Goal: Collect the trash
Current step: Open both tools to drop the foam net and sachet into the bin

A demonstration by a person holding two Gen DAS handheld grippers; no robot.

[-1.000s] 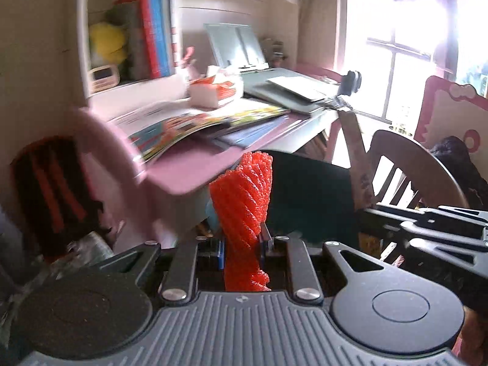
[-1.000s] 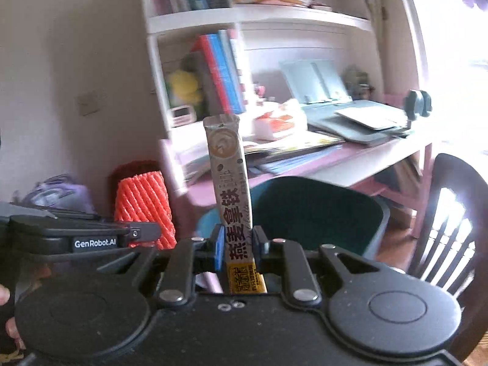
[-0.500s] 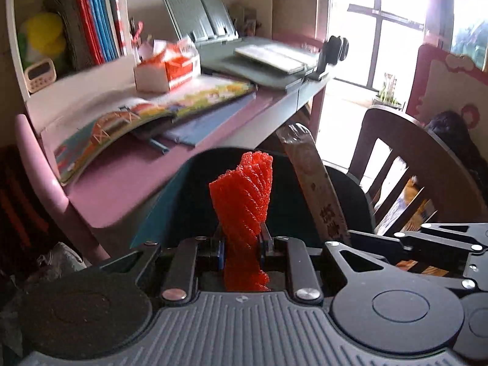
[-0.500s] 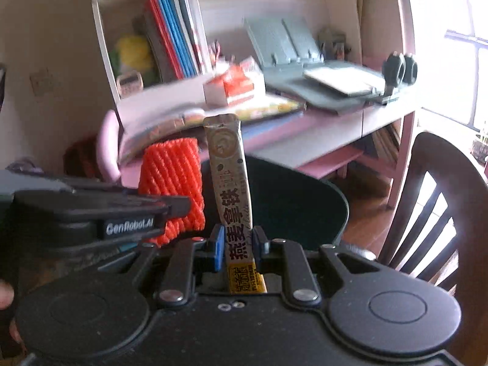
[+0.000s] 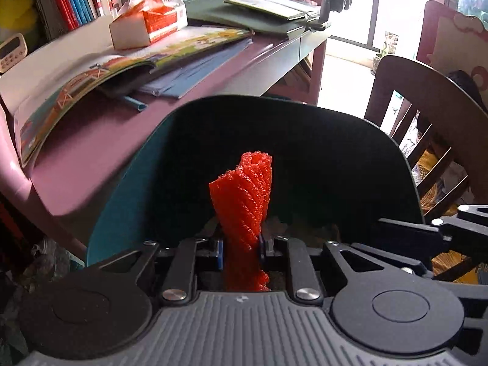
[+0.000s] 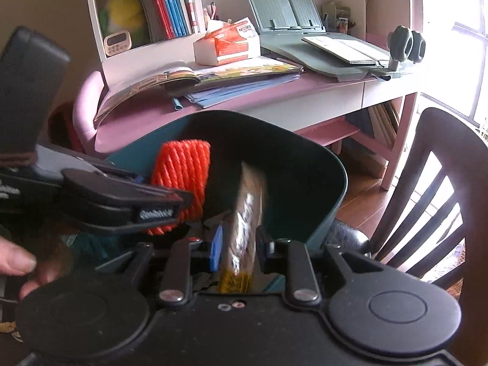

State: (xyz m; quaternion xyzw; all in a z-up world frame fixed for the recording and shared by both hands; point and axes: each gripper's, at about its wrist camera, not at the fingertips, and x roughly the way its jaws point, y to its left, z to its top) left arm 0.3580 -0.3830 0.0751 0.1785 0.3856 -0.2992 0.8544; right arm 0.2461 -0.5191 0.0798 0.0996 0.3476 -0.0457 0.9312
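Observation:
My left gripper [image 5: 239, 244] is shut on an orange foam net sleeve [image 5: 244, 201], which stands upright over the mouth of the dark teal bin [image 5: 128, 189]. In the right wrist view the same sleeve [image 6: 183, 167] and the left gripper [image 6: 170, 204] hang at the bin's left side. My right gripper [image 6: 239, 248] is over the bin [image 6: 329, 189] and its jaws are opening. A brown and silver snack wrapper [image 6: 247, 213] is between them, blurred and tilted, with a gap at the left pad. The right gripper's tip [image 5: 396, 231] shows at the right of the left wrist view.
A pink desk [image 6: 274, 103] stands behind the bin with open books [image 6: 213, 76], a tissue box [image 6: 228, 45] and a grey book stand [image 6: 286, 9]. A dark wooden chair [image 6: 442, 183] is close on the right. A person's fingers [image 6: 18, 262] show at the left edge.
Both grippers came down and forward over the bin, whose mouth now fills the middle of both views. The right jaws have parted and the wrapper has tilted and blurred.

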